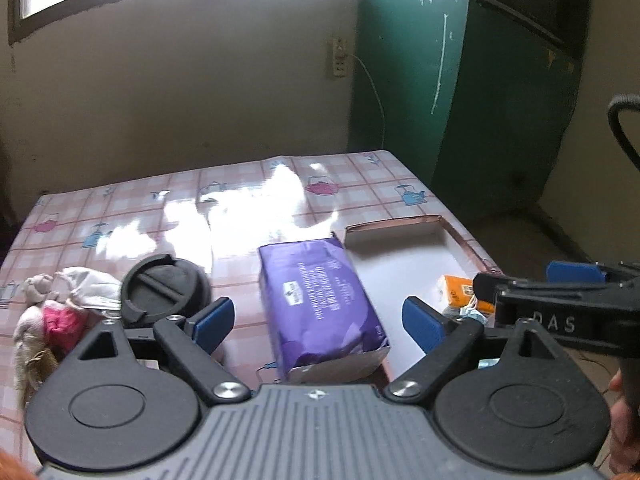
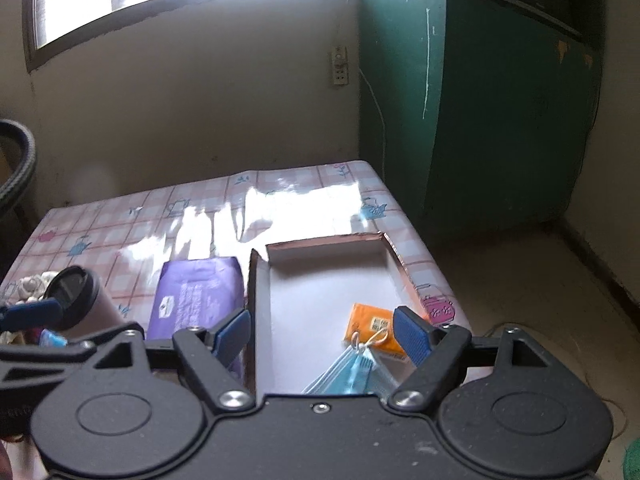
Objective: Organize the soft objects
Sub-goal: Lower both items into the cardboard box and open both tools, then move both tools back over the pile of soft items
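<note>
A purple tissue pack (image 1: 320,304) lies on the checked table, just left of a shallow white cardboard box (image 1: 404,256). My left gripper (image 1: 318,322) is open above the near end of the pack, empty. The box (image 2: 320,280) holds an orange tissue packet (image 2: 372,330) and a blue face mask (image 2: 352,372). My right gripper (image 2: 322,338) is open and empty over the box, above the mask. The purple pack also shows in the right wrist view (image 2: 196,292). A white cloth (image 1: 90,286) and a small doll with pink clothes (image 1: 44,320) lie at the table's left edge.
A black-lidded cup (image 1: 164,290) stands left of the purple pack, next to the doll; it also shows in the right wrist view (image 2: 78,296). A green door (image 2: 480,100) stands behind the table's right side. The table's right edge drops to the floor.
</note>
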